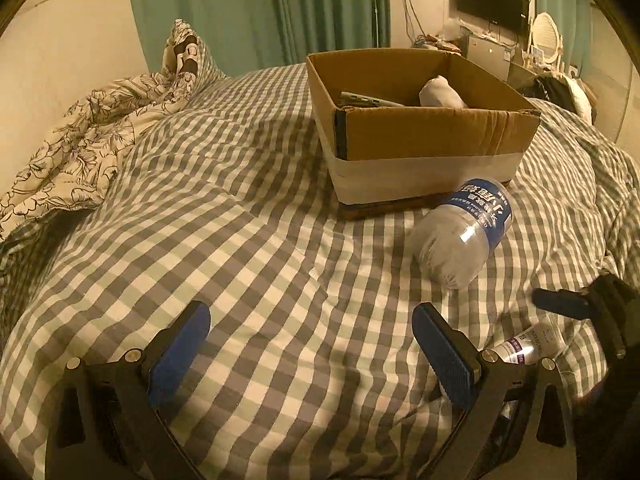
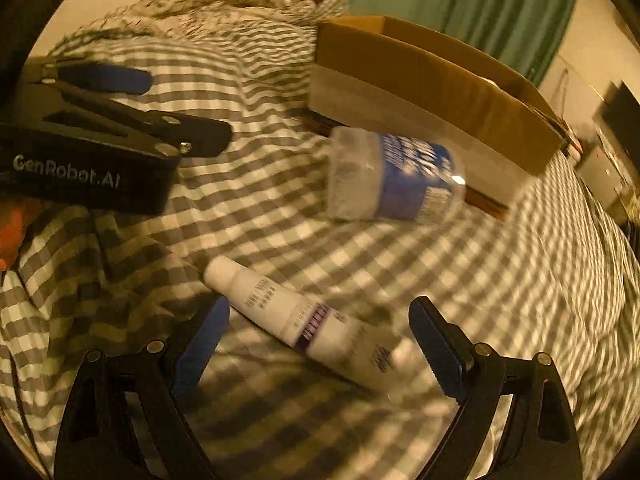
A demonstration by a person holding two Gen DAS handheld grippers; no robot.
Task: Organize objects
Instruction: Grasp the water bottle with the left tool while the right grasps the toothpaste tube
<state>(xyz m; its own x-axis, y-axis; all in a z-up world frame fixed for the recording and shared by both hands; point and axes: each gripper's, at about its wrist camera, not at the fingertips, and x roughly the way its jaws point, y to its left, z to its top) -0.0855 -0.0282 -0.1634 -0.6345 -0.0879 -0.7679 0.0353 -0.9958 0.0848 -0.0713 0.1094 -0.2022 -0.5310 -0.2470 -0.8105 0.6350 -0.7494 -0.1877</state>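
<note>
A cardboard box (image 1: 436,136) stands on the checked bedspread (image 1: 256,240); inside lie a white rolled item (image 1: 440,94) and a flat grey object (image 1: 368,100). A clear plastic bottle with a blue label (image 1: 464,230) lies on its side in front of the box, also in the right wrist view (image 2: 396,176). A white tube with a purple band (image 2: 308,320) lies on the bed between the fingers of my open right gripper (image 2: 316,332); the tube also shows in the left wrist view (image 1: 528,344). My left gripper (image 1: 312,328) is open and empty over bare bedspread.
A floral duvet (image 1: 80,140) and a pillow (image 1: 188,52) lie at the far left. Green curtains, a wall TV (image 1: 492,2) and a cluttered desk are behind the bed. The left gripper's body (image 2: 100,140) shows at the left of the right wrist view.
</note>
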